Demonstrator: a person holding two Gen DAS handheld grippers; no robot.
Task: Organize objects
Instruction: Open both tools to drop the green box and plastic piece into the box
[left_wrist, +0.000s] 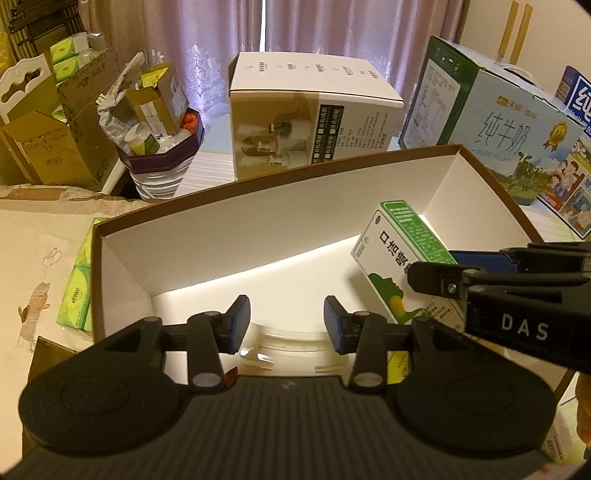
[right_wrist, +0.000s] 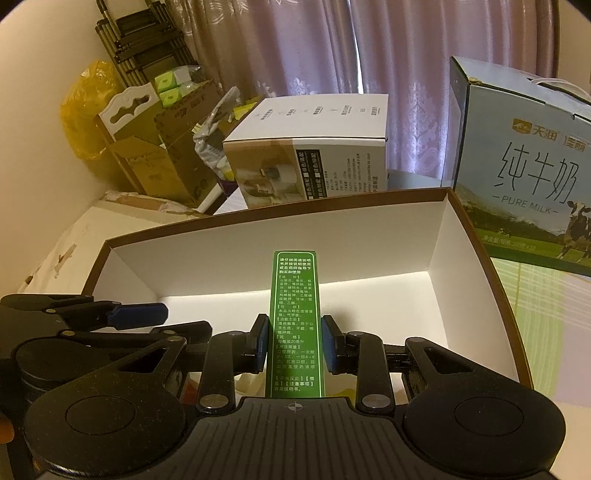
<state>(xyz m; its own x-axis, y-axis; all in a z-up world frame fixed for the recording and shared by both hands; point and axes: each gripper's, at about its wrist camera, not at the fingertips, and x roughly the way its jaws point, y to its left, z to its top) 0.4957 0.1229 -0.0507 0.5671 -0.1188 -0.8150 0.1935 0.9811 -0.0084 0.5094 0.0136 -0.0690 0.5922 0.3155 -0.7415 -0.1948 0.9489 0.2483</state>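
Observation:
A large open box, white inside with a brown rim, fills the middle of both views. My left gripper hangs over its near floor, jaws apart. A clear plastic piece lies below and between the blue pads, and I see no pad pressing on it. My right gripper is shut on a small green-and-white medicine box, held upright over the open box's floor. The left wrist view shows that box at the right, with the right gripper on it. The left gripper shows at the left edge of the right wrist view.
Behind the open box stand a white product carton and a blue milk carton. Green tissue packs lie against the open box's left wall. Cardboard boxes and a purple tin of clutter crowd the back left, before curtains.

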